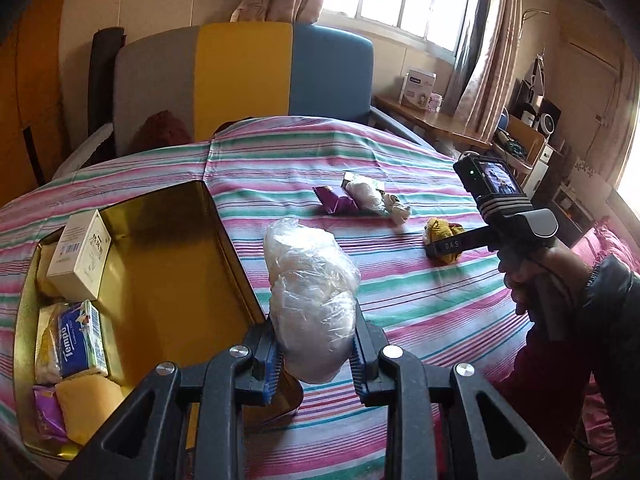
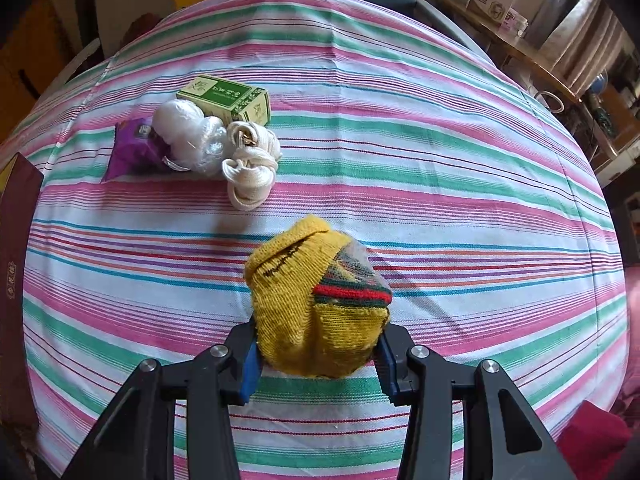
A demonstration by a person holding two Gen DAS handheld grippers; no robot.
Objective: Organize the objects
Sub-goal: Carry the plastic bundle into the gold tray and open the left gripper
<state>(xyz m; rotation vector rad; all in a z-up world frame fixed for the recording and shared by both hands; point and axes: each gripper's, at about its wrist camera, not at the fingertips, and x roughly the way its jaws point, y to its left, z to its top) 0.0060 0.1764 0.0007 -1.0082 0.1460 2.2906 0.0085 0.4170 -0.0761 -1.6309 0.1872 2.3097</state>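
My left gripper (image 1: 316, 354) is shut on a clear plastic bag bundle (image 1: 310, 300) and holds it above the striped cloth, just right of the open gold tin (image 1: 176, 276). The tin holds a white box (image 1: 82, 254), a Tempo tissue pack (image 1: 80, 340), a yellow sponge (image 1: 90, 408) and a purple packet (image 1: 48, 412). My right gripper (image 2: 316, 354) is shut on a yellow knitted sock bundle (image 2: 316, 300) resting on the cloth; it also shows in the left wrist view (image 1: 442, 240).
A green box (image 2: 226, 98), a purple packet (image 2: 136, 150), a white plastic bundle (image 2: 188, 132) and a coil of white rope (image 2: 250, 168) lie together on the striped cloth (image 2: 440, 160). A chair (image 1: 240, 76) stands behind. A wooden desk (image 1: 432, 120) is at right.
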